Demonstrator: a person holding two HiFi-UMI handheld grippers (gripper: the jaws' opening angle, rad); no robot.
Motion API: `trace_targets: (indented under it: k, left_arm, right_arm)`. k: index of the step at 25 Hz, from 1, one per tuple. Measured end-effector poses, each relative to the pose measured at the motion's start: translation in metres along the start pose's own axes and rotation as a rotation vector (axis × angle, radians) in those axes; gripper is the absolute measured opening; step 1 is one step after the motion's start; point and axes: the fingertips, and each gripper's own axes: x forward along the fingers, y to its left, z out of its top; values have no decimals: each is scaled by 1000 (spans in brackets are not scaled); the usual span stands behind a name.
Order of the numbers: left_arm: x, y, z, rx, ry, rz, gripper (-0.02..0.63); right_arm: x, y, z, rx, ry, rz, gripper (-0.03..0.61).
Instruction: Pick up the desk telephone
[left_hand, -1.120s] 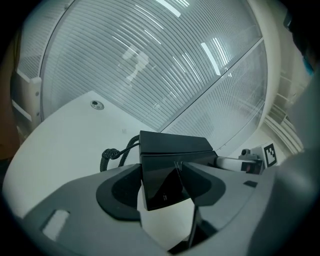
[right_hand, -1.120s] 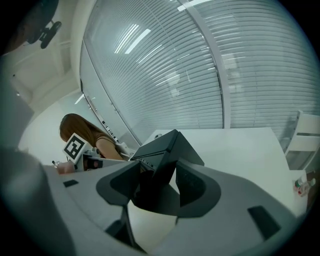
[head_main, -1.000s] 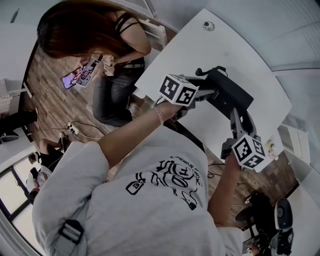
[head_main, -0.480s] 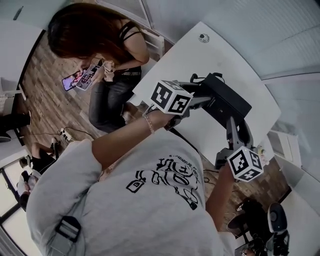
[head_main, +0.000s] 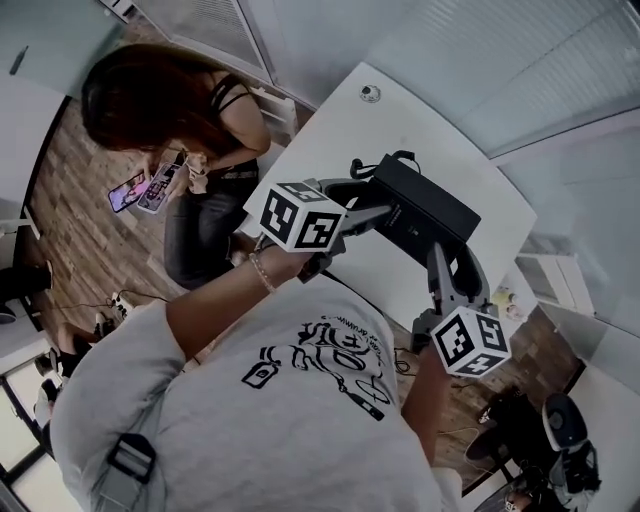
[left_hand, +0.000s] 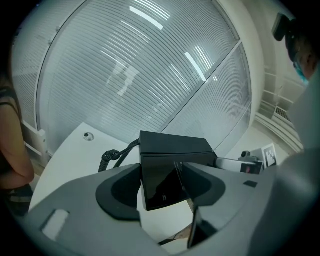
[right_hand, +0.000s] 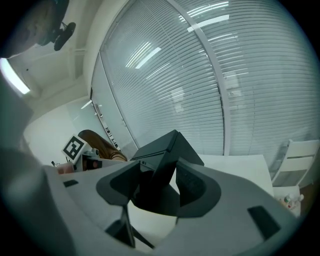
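1. The black box-shaped desk telephone (head_main: 425, 208) is over the white desk's (head_main: 400, 115) near edge; whether it touches, I cannot tell.
2. The left gripper's (head_main: 372, 207) jaws pinch its left end.
3. The right gripper's (head_main: 443, 262) jaws clamp its near-right corner.
4. Its long axis runs between the two grips, so a level lift likely needs both grippers rising together.

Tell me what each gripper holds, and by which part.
Both hold the black desk telephone: the left gripper is shut on one end of it, the right gripper on a corner at the opposite side.
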Motion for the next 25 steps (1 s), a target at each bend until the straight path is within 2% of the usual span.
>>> trace_targets:
  k: [12,25]
  left_arm:
    - [-14,-15,11,35,-16,-13,245]
    - [-11,-16,9,36,-19,-11,245]
  right_arm:
    - [-14,10,10,3,-42,-10,216]
    - [-14,5,8,11,-47,-2,215]
